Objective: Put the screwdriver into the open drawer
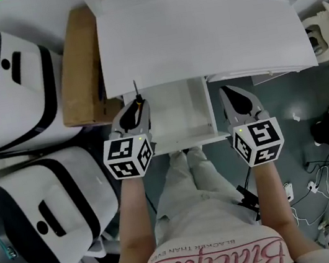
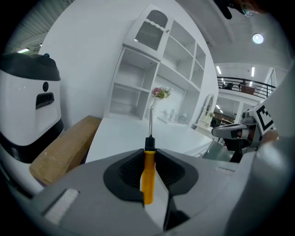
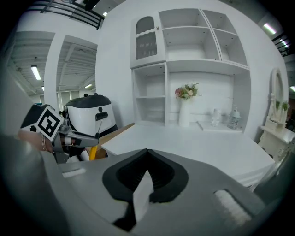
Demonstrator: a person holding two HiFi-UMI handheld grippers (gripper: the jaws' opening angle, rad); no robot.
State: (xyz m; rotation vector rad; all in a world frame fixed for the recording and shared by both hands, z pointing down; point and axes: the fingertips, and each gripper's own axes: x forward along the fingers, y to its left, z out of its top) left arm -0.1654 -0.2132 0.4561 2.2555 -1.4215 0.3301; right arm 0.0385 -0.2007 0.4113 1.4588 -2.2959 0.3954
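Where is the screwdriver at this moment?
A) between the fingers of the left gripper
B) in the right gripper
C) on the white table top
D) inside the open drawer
A: in the left gripper view, the fingers of the left gripper press on the yellow handle of the screwdriver.

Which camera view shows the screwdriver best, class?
The left gripper view: the screwdriver fills the centre, yellow handle clamped in the left gripper, metal shaft pointing ahead. The head view shows only its shaft tip and some handle; the right gripper view, just a small yellow piece of handle.
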